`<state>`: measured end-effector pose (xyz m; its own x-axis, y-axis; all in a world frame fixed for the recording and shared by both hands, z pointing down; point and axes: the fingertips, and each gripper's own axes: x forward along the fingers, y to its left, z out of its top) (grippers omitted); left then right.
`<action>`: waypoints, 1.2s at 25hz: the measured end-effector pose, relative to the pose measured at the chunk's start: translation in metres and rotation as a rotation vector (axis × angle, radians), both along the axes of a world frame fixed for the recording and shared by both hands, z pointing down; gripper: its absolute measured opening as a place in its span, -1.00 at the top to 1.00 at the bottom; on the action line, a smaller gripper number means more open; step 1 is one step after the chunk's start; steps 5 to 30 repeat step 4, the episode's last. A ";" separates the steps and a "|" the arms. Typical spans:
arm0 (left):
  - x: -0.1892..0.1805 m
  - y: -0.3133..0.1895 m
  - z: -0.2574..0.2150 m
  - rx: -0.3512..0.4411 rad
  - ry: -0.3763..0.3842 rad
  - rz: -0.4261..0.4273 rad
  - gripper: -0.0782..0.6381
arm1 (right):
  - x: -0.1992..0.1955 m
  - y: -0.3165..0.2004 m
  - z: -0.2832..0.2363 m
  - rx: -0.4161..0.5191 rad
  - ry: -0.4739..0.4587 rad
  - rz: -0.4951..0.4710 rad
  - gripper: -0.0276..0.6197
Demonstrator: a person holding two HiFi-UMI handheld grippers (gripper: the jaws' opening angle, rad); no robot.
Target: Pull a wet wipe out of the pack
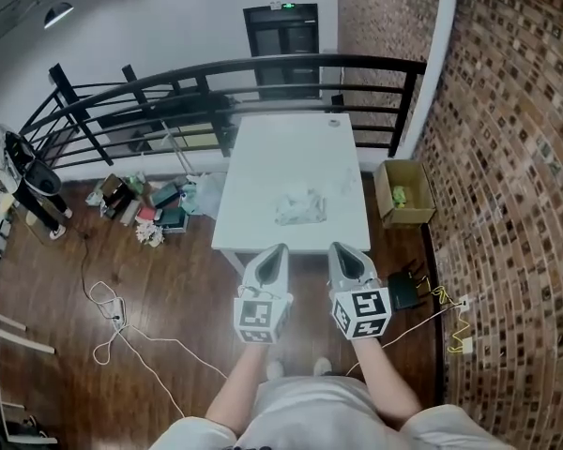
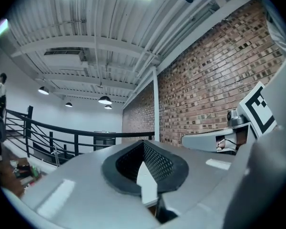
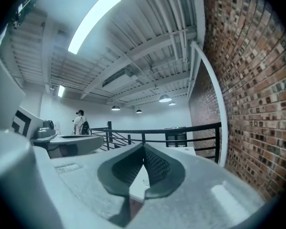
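Note:
The wet wipe pack (image 1: 298, 206), a crumpled whitish packet, lies on the white table (image 1: 263, 157) a little nearer than its middle. Both grippers hover side by side just short of the table's near edge, pointing level toward it. My left gripper (image 1: 281, 248) is shut with nothing in it, and so is my right gripper (image 1: 335, 247). In the left gripper view the left gripper's (image 2: 144, 143) jaws meet at the tips, with the right gripper (image 2: 212, 140) alongside. The right gripper's (image 3: 143, 148) jaws also meet in the right gripper view, the left gripper (image 3: 69, 142) beside it. Neither gripper view shows the pack.
A cardboard box (image 1: 403, 193) stands on the wooden floor right of the table, against the brick wall (image 1: 507, 157). A black railing (image 1: 216, 78) curves behind the table. Clutter (image 1: 145, 209) and cables (image 1: 113, 317) lie on the floor at left. A person (image 3: 80, 123) stands far off.

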<state>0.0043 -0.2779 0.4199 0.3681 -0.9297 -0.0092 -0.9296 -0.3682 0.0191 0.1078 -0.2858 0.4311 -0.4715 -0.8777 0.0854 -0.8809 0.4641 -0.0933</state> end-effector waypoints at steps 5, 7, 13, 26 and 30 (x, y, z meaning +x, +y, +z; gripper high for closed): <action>-0.018 0.009 0.005 -0.019 0.011 -0.002 0.74 | -0.022 0.012 0.001 -0.011 0.005 -0.017 0.94; -0.018 0.009 0.005 -0.019 0.011 -0.002 0.74 | -0.022 0.012 0.001 -0.011 0.005 -0.017 0.94; -0.018 0.009 0.005 -0.019 0.011 -0.002 0.74 | -0.022 0.012 0.001 -0.011 0.005 -0.017 0.94; -0.018 0.009 0.005 -0.019 0.011 -0.002 0.74 | -0.022 0.012 0.001 -0.011 0.005 -0.017 0.94; -0.018 0.009 0.005 -0.019 0.011 -0.002 0.74 | -0.022 0.012 0.001 -0.011 0.005 -0.017 0.94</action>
